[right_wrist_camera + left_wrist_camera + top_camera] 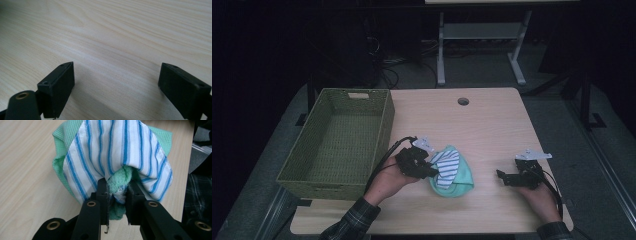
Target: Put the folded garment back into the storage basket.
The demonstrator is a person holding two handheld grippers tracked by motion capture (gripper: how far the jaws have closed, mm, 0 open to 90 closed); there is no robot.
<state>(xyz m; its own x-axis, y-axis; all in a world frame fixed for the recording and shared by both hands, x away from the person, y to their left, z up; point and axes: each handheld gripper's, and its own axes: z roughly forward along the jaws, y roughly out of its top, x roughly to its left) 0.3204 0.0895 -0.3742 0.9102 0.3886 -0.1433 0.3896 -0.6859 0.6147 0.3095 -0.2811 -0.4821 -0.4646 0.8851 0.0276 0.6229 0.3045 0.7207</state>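
A bundle of cloth lies at the table's front middle: a blue-and-white striped cloth [446, 165] [117, 147] draped over a mint-green cloth [459, 177] [120, 180]. My left gripper [432, 170] [117, 192] is shut on a fold of both cloths, with its jaws pinching green and striped fabric between them. The bundle's left edge is lifted slightly off the wood. My right gripper [507, 177] [117, 82] rests low over bare table to the right of the bundle, open wide with nothing between its jaws.
A green woven basket [384, 125] stands empty at the table's left side, close to my left hand. The light wooden table [492, 130] has a round cable hole [463, 101] near its far edge. White desk legs [517, 60] stand on the floor beyond.
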